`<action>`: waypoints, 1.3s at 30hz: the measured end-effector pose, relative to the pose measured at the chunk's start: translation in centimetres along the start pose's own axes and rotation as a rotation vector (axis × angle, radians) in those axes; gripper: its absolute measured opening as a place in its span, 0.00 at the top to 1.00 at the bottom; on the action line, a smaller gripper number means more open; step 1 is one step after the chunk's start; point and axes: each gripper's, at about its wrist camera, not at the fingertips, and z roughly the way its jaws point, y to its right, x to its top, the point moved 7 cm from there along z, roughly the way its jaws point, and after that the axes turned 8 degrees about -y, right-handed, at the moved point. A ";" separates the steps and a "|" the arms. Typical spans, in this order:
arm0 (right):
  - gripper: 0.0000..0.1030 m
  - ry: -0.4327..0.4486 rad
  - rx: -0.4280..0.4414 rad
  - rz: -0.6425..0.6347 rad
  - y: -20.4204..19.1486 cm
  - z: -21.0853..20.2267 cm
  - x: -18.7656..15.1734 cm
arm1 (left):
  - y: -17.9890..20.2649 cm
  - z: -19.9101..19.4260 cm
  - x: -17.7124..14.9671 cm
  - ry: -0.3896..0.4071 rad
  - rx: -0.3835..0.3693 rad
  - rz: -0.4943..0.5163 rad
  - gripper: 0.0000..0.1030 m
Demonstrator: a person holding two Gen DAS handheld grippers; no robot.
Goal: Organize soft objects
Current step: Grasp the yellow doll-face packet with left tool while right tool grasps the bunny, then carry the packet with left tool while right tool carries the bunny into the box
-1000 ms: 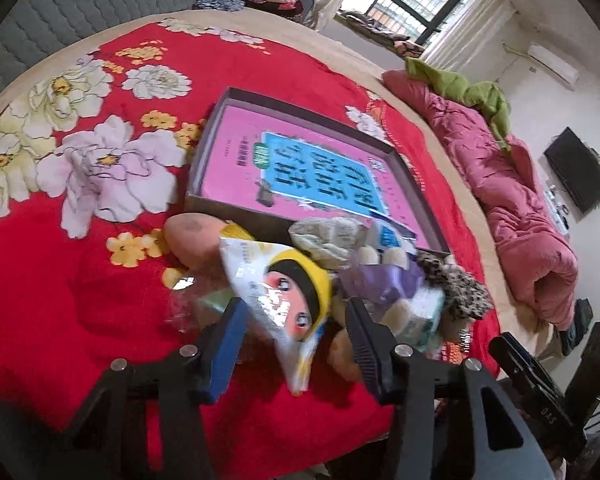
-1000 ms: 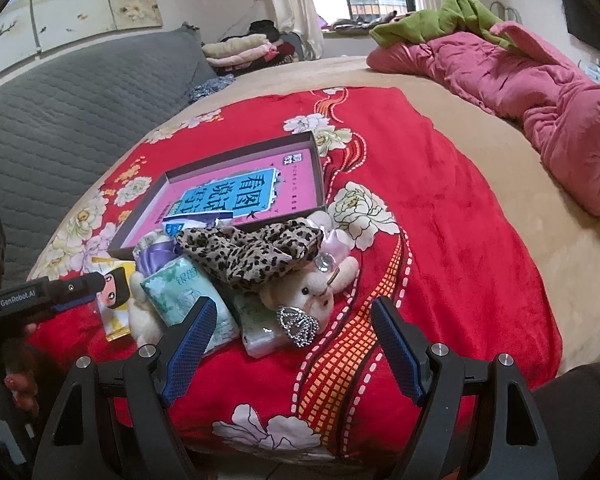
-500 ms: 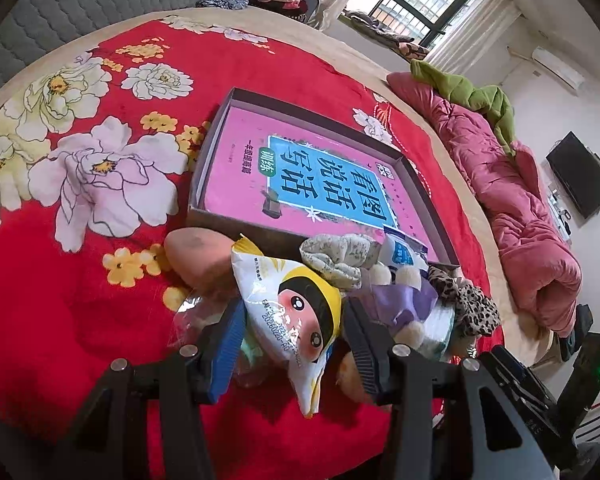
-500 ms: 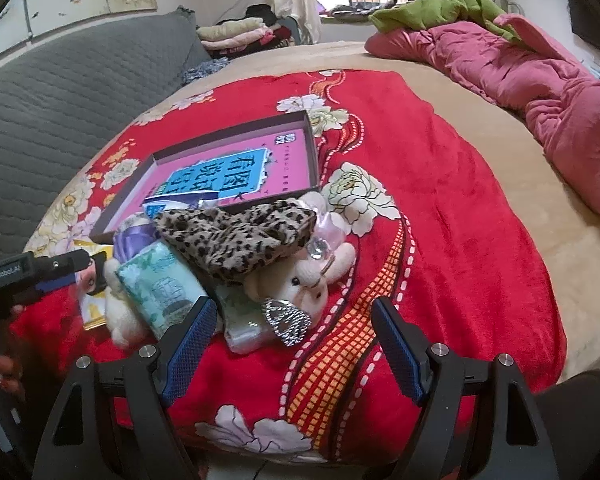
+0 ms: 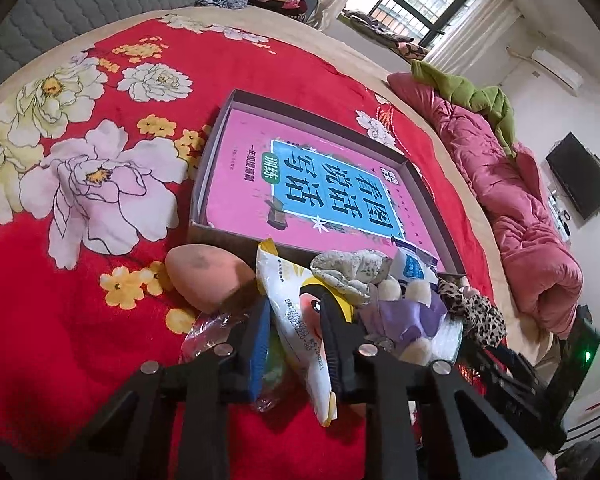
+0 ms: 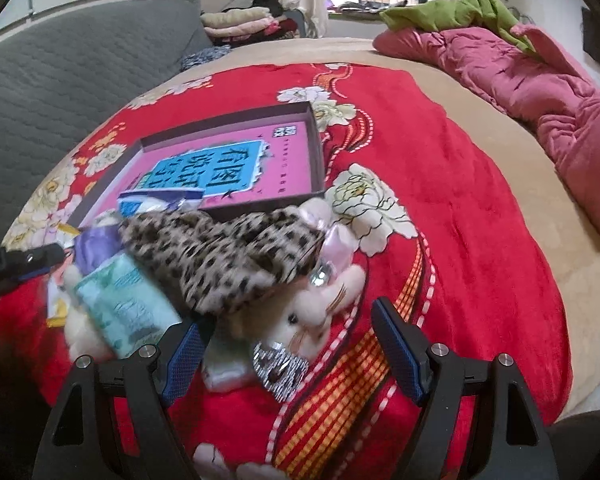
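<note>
A pile of soft items lies on the red floral blanket in front of a shallow box [image 5: 220,136] lined with a pink book. My left gripper [image 5: 296,320] is shut on a white and yellow snack packet [image 5: 296,312] with a cartoon face. Beside it lie a peach sponge egg [image 5: 208,276], a purple plush [image 5: 404,316] and a grey-green cloth [image 5: 352,268]. My right gripper [image 6: 288,344] is open, its jaws on either side of a white plush rabbit [image 6: 312,312] with a silver crown. A leopard-print cloth [image 6: 228,252] and a green tissue pack [image 6: 128,300] lie by it.
The box also shows in the right wrist view [image 6: 312,136]. A pink quilt [image 6: 540,80] with a green cloth lies along the bed's far right side. A grey padded headboard [image 6: 60,80] and folded clothes [image 6: 244,24] are behind. The bed edge is near at the right.
My left gripper has closed onto the snack packet. My right gripper has moved forward and down toward the plush rabbit, staying open.
</note>
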 end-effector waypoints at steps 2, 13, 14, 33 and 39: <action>0.22 -0.014 0.018 0.024 0.5 0.6 0.4 | 0.3 -0.1 0.0 0.003 -0.002 0.011 0.75; 0.59 -0.045 0.044 0.038 1.2 1.1 0.3 | 0.3 0.9 0.5 -0.029 -0.002 0.013 0.70; 0.59 -0.050 0.042 0.038 1.2 1.1 0.2 | 0.0 1.2 0.5 -0.044 0.000 0.003 0.69; 0.65 0.070 0.009 -0.056 0.2 -2.2 1.0 | 1.5 0.2 0.7 0.003 -0.035 0.055 0.84; 0.65 0.121 0.006 -0.075 -0.1 -3.8 1.4 | 2.6 -0.7 0.5 0.036 -0.052 0.099 0.89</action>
